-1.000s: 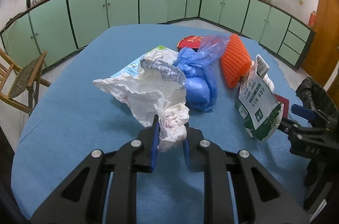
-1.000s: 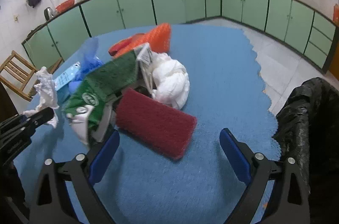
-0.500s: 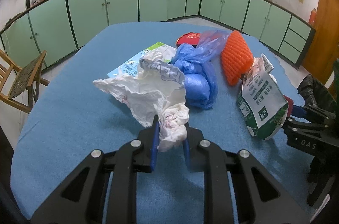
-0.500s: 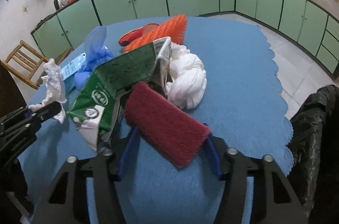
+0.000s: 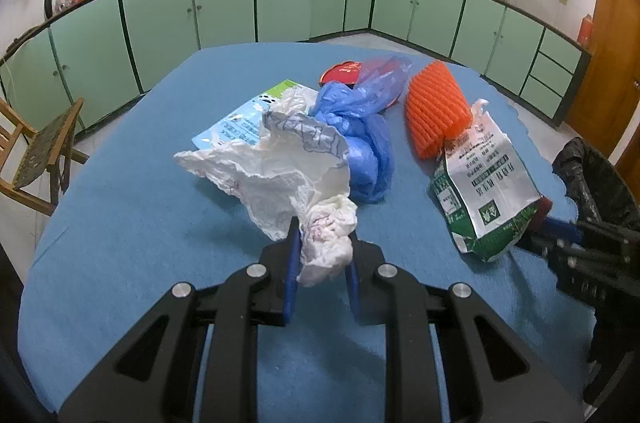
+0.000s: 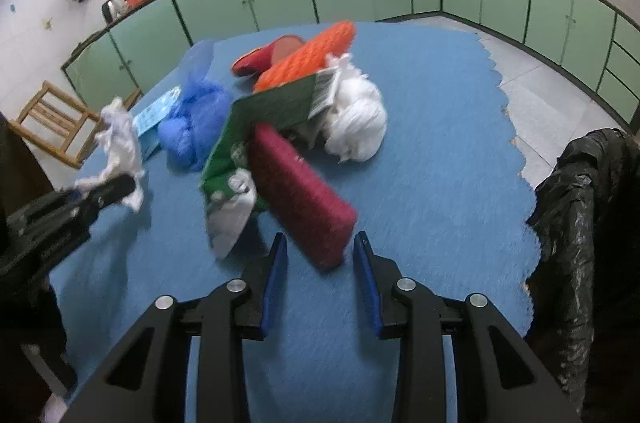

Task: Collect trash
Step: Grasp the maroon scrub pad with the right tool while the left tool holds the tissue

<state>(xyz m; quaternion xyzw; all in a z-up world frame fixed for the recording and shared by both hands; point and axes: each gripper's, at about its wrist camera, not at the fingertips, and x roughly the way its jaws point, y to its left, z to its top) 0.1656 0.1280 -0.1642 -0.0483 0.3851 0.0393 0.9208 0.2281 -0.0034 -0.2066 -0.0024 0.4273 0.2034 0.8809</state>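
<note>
A blue-covered desk fills most of both views, with a black trash bag hanging at its right edge. Near the middle of the desk lies a loose heap: a green-and-white package, an orange ribbed piece behind it, a blue plastic bag to its left, a white knotted bag on the far side, a flat light-blue wrapper and a red lid-like item farthest back. The left tongs are closed on the bunched end of a crumpled white paper, which spreads forward above the desk, just in front of the blue bag. The right tongs sit narrowed around the near end of a dark red sponge, whose far end leans against the green package; the blue pads flank it closely, though I cannot tell whether they actually press on it.
</note>
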